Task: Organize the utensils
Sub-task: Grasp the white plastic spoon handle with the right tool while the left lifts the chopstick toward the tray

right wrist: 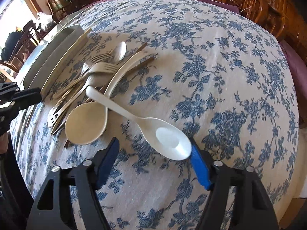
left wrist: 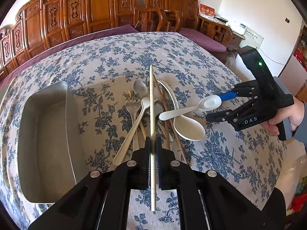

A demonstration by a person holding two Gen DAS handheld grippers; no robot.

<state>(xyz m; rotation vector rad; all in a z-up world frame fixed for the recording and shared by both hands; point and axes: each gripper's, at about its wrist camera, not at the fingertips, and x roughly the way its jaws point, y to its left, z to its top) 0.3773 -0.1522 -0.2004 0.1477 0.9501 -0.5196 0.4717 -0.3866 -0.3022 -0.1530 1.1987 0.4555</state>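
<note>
Two claws: left claw (left wrist: pixel 153 149) pinches a pale chopstick (left wrist: pixel 152 103); right claw (right wrist: pixel 153 153), lettered "DAS", gapes beside a white spoon (right wrist: pixel 149 126).

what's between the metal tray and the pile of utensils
Nothing: in the left wrist view only bare floral tablecloth separates the metal tray from the utensil pile.

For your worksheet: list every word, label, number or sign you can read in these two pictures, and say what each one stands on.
"DAS": white letters on the side of the right gripper, seen in the left wrist view.
Red sign on the cabinet by the wall: gold characters, too blurred to read.
White box and white panel beside it: print too small to read.
Right wrist view: no readable text.
</note>
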